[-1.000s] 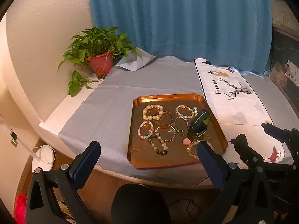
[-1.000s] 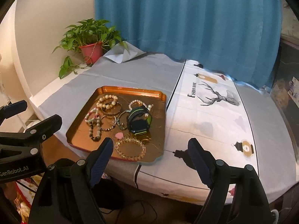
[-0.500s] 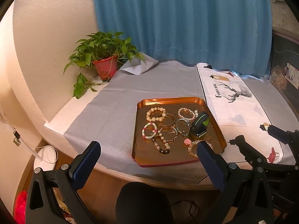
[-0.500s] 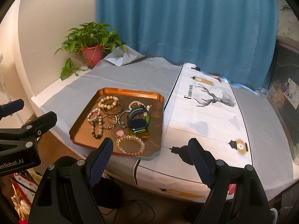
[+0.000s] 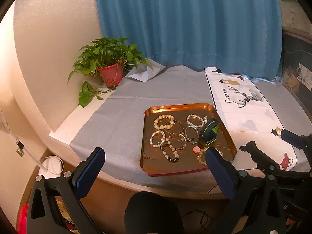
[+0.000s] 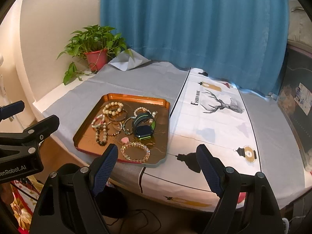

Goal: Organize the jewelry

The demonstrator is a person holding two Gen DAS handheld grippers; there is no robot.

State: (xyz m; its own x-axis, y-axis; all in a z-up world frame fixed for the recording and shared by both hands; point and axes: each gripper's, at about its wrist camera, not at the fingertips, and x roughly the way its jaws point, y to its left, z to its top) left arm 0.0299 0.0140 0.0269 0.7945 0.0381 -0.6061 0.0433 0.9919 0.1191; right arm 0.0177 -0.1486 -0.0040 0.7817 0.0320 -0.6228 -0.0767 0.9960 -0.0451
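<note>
A copper tray [image 5: 150, 159] sits near the table's front edge; it also shows in the right wrist view [image 6: 83, 130]. It holds several bead bracelets, among them a cream pearl one [image 5: 163, 121] [image 6: 113, 107] and a clear crystal one [image 6: 135, 151]. A black and green smartwatch [image 5: 209, 131] [image 6: 144, 125] and a pink heart charm [image 5: 196, 149] [image 6: 124, 140] lie there too. My left gripper [image 5: 154, 156] is open and empty, held off the front edge. My right gripper [image 6: 158, 152] is open and empty, right of the tray.
A grey cloth [image 5: 120, 120] covers the table's left part. A white runner with a deer print [image 6: 220, 117] lies right of the tray. A potted plant [image 5: 109, 66] stands at the back left before a blue curtain [image 5: 185, 19]. A dark chair back [image 5: 152, 212] sits below.
Both grippers have drawn back and up from the table, so the tray looks smaller and farther away. Jaws stay open. Nothing on the tray has moved.
</note>
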